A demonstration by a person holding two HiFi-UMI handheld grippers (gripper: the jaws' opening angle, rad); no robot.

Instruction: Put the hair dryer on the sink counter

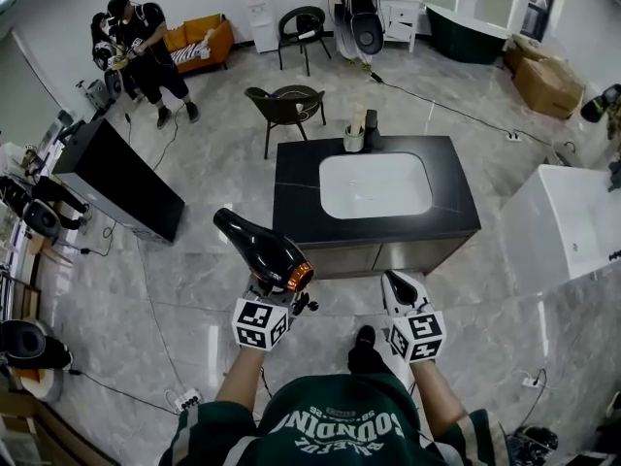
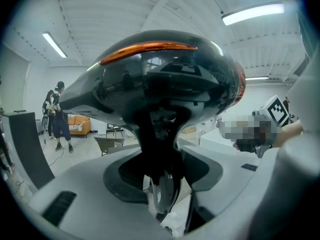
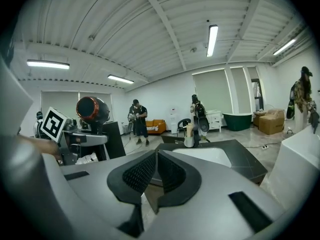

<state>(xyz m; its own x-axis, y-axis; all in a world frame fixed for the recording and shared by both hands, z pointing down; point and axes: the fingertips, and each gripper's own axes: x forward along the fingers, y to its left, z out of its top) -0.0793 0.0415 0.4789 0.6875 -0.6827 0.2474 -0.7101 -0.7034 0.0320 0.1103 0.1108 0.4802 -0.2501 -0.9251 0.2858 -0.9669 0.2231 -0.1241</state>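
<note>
Left tool point(image 1: 278, 297) pinches the dryer point(image 1: 260, 246) by its handle, barrel lying 10-to-4 o'clock. Right tool point(image 1: 401, 287) is pressed together, empty. Tabletop point(image 1: 296, 178) lies at 12 o'clock.

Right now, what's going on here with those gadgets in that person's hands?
A person stands before a black sink counter, a gripper in each hand. The left gripper is shut on the handle of a black hair dryer, holding it in the air short of the counter. The right gripper is shut and empty. The dryer is not yet on the counter.
</note>
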